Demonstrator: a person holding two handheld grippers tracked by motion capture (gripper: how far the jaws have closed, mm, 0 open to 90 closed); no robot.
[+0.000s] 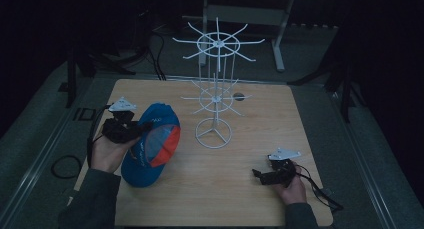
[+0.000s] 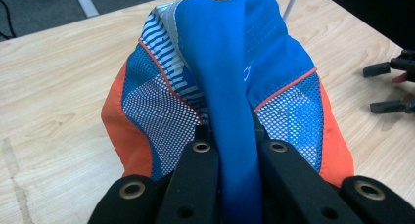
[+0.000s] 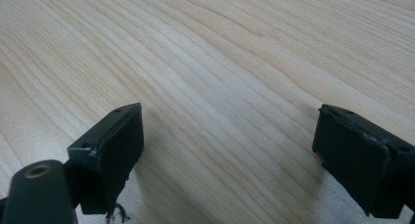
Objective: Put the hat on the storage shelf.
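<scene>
- Tabletop: pale wood; it carries the rack and both claws.
- Rack: white wire stand at centre-far, two tiers of radiating hooks on a ring base. It looks light and probably tips easily.
- Cap: blue with orange trim and white mesh panels, at the left, near the rack base but apart from it. The fabric is soft and light and folds under pinch. The mesh is likely to snag, so the solid blue fold gives the surer hold.
- Left claw: jaws clamped narrow on a blue fold of the cap.
- Right claw: near right, jaws spread wide, empty, low over bare wood.
</scene>
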